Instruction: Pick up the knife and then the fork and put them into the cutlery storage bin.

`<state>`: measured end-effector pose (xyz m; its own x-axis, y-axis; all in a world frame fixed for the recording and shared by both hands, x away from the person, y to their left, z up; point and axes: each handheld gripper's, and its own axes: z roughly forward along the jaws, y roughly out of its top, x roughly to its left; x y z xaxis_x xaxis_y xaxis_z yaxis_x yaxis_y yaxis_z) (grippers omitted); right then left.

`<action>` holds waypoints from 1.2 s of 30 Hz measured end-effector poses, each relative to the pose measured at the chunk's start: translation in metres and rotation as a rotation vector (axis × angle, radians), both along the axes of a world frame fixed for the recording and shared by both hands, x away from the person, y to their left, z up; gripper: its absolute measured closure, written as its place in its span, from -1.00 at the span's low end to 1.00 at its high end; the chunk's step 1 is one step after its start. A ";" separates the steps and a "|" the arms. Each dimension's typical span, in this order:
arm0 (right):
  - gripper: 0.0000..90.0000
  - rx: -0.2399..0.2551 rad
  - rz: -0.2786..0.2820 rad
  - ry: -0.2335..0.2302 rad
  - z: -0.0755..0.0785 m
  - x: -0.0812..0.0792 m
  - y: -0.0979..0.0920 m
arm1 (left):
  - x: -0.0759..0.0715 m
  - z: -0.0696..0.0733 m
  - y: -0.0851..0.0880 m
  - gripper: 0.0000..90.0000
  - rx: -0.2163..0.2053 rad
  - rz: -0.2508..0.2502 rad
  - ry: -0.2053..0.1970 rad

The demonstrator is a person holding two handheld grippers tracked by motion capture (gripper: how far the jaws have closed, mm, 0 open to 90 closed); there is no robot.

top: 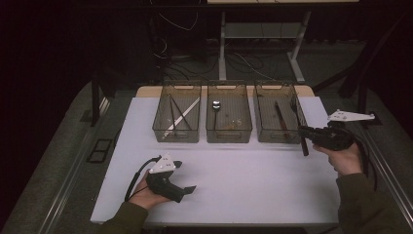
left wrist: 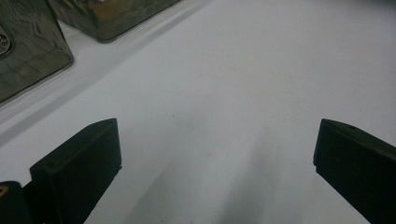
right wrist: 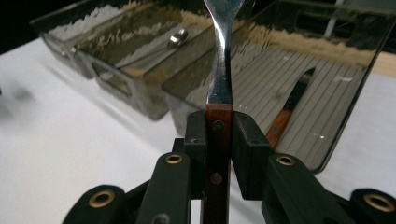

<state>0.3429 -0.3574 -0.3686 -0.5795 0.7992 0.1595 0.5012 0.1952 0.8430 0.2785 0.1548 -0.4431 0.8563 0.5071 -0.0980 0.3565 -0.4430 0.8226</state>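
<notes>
Nearest the person, the left gripper [top: 187, 187] lies low over the bare front part of the white table [top: 243, 180], held in the left hand [top: 143, 195]; its own view shows its two black jaws standing wide apart with nothing between them, only the white surface ahead and the corners of two bins at the upper left; farther along on the right side, the right hand [top: 346, 158] holds the right gripper [right wrist: 218, 135] above the table's right edge, just in front of the right bin [top: 280, 136]; its jaws are clamped on the wooden handle of a fork [right wrist: 219, 88], the riveted handle running down between the pads and the metal neck rising past the top of that view, so the prongs cannot be seen there; in the high view the fork [top: 300, 131] hangs tilted at the right bin's near right corner; beyond stand three clear bins in a row across the table's far side; the right bin holds a wooden-handled knife [right wrist: 287, 114] lying on its ribbed floor; the middle bin [top: 229, 136] holds a spoon [top: 216, 105] near its far end; the left bin [top: 176, 135] holds chopsticks [top: 182, 117] lying crossed.
</notes>
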 end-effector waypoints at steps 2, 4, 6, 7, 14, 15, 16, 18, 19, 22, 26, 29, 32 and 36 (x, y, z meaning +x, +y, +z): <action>0.72 0.019 -0.008 -0.013 0.003 0.002 0.000 | 0.000 0.000 0.000 -1.00 -0.009 0.006 0.009; 0.72 0.025 -0.015 -0.025 0.006 0.005 0.002 | 0.001 0.000 0.001 -1.00 -0.008 0.004 0.014; 0.72 0.022 -0.017 -0.035 0.009 0.008 0.004 | 0.001 0.000 0.001 -1.00 -0.010 0.005 0.016; 0.72 0.017 -0.021 -0.041 0.010 0.009 0.005 | 0.001 0.000 0.001 -1.00 -0.010 0.005 0.014; 0.72 0.033 -0.046 -0.081 0.021 0.025 0.014 | 0.001 0.000 0.001 -1.00 -0.011 0.003 0.014; 0.72 0.034 -0.050 -0.082 0.023 0.028 0.015 | 0.001 0.000 0.001 -1.00 -0.011 0.003 0.013; 0.72 0.031 -0.055 -0.084 0.025 0.032 0.017 | 0.001 0.000 0.001 -1.00 -0.011 0.003 0.013; 0.72 0.035 -0.063 -0.084 0.028 0.039 0.019 | 0.001 0.000 0.001 -1.00 -0.013 0.003 0.014; 0.72 0.035 -0.068 -0.082 0.029 0.041 0.020 | 0.000 0.000 0.001 -1.00 -0.014 0.003 0.014; 0.72 0.030 -0.083 -0.079 0.032 0.053 0.022 | 0.000 0.000 0.001 -1.00 -0.015 0.001 0.015; 0.72 0.017 -0.100 -0.061 0.032 0.067 0.025 | 0.000 0.000 0.001 -1.00 -0.016 0.001 0.013; 0.72 0.002 -0.114 -0.035 0.028 0.078 0.030 | 0.000 0.000 0.001 -1.00 -0.018 0.002 0.014; 0.72 -0.025 -0.123 -0.002 0.022 0.088 0.035 | 0.000 0.000 0.001 -1.00 -0.017 0.000 0.013; 0.72 -0.067 -0.126 0.048 0.011 0.099 0.042 | 0.000 0.001 0.000 -1.00 -0.022 -0.001 0.012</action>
